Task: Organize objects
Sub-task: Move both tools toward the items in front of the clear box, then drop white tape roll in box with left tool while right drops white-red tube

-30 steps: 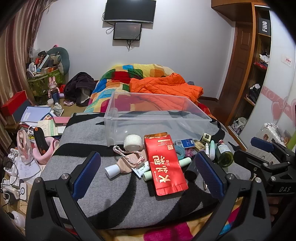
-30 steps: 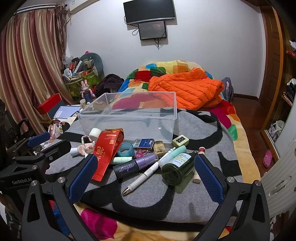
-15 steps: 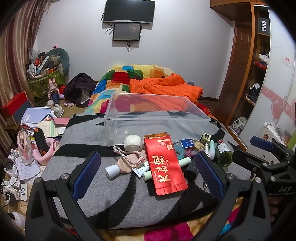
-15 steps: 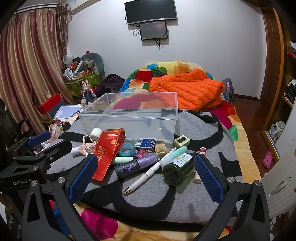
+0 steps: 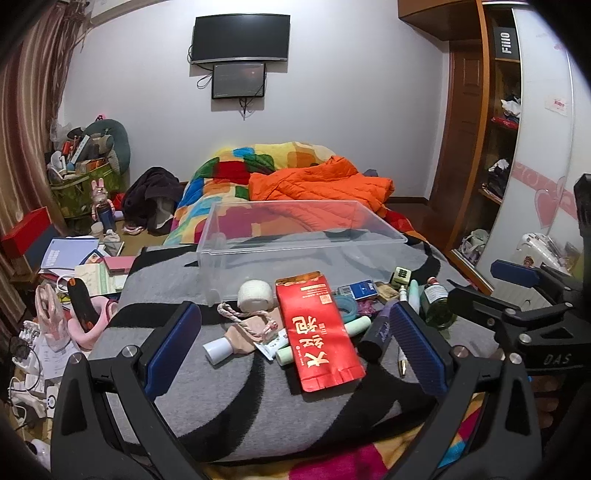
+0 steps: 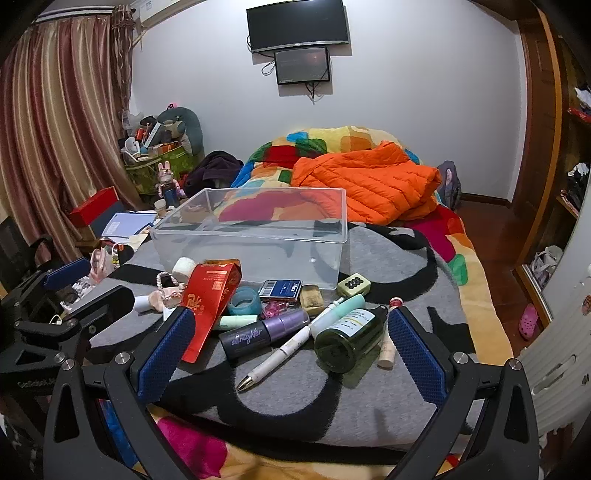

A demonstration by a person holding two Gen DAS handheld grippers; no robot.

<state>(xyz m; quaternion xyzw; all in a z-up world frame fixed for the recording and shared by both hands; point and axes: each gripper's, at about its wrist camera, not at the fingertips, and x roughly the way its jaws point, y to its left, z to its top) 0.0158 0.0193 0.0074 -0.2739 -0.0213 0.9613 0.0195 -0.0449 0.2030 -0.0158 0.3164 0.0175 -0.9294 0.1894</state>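
Both grippers, left gripper [image 5: 295, 347] and right gripper [image 6: 288, 343], spread wide, holding nothing; red packet [image 5: 319, 330] lies lengthwise toward clear bin [image 5: 295, 236].

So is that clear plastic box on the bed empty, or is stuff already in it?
Empty. Through the clear box only the blanket shows; the red packet and green bottle lie outside.

One clear bin [image 6: 251, 236], one red packet [image 5: 319, 330], one green bottle [image 6: 351, 334], one pen [image 6: 275, 356], one tape roll [image 6: 244, 301], two screens [image 6: 299, 24]
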